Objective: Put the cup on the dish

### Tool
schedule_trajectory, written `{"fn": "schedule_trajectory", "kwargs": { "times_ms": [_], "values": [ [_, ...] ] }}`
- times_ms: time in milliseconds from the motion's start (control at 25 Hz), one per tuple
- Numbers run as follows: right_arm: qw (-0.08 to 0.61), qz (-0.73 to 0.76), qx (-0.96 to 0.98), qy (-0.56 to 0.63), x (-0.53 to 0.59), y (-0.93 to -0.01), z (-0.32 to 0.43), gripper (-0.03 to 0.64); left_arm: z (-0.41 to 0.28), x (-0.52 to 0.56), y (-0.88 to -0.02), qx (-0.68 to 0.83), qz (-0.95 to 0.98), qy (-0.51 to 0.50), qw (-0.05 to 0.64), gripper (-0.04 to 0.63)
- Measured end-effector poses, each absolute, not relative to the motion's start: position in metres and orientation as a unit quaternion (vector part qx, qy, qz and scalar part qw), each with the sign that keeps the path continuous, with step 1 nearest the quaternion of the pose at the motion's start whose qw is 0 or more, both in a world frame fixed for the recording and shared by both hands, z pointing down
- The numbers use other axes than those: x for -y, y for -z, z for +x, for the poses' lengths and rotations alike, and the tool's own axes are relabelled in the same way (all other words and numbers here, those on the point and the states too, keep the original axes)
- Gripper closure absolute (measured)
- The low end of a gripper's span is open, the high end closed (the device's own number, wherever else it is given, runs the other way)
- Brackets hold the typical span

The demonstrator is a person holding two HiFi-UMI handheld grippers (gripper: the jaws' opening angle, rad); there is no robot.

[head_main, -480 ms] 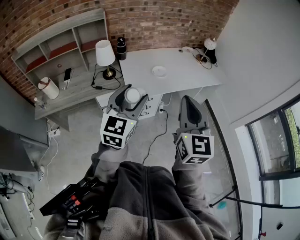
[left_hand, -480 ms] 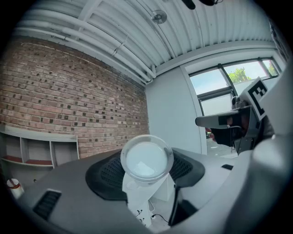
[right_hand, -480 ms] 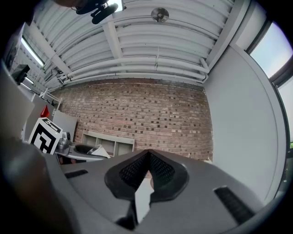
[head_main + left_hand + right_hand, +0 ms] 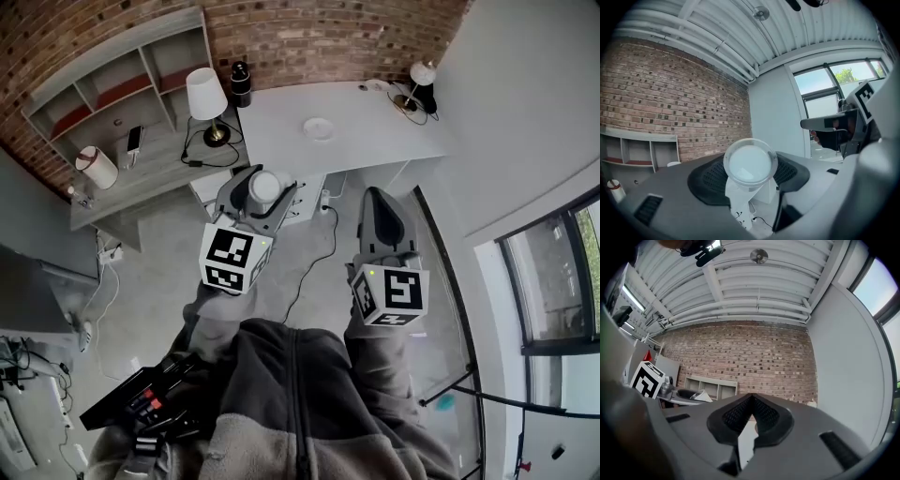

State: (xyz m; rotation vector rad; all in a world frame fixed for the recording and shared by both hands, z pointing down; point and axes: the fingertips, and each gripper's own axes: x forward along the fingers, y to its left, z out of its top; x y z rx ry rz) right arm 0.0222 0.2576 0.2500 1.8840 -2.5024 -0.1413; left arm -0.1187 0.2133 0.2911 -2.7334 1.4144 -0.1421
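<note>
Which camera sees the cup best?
The left gripper view: the cup fills the middle, big and close, between the fingers. The head view shows the cup small from above. The right gripper view hardly shows it.

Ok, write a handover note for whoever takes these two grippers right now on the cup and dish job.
Left gripper: jaws closed on the cup, held level in the air, short of the desk.
Right gripper: jaws together, empty, held alongside.
Dish: on the white desk ahead, nothing on it.
Done: cup is in the grip.
Left to do: carry the cup to the desk, set it on the dish, let go.
</note>
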Motion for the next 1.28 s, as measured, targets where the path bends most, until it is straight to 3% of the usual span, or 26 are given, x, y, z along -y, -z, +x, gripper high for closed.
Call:
{"fn": "schedule_trajectory", "kwargs": {
  "times_ms": [720, 1280],
  "values": [
    [0.011, 0.591, 0.806, 0.024, -0.262, -0.287, 0.060, 0.615, -0.087, -0.219, -0.319, -0.473, -0.879, 0.059, 0.023, 0.327],
    [0.034, 0.606, 0.794, 0.041, -0.166, -0.297, 0.076, 0.615, -0.070, -0.113, -0.333, -0.461, -0.886, 0.039, 0.018, 0.327]
  ]
}}
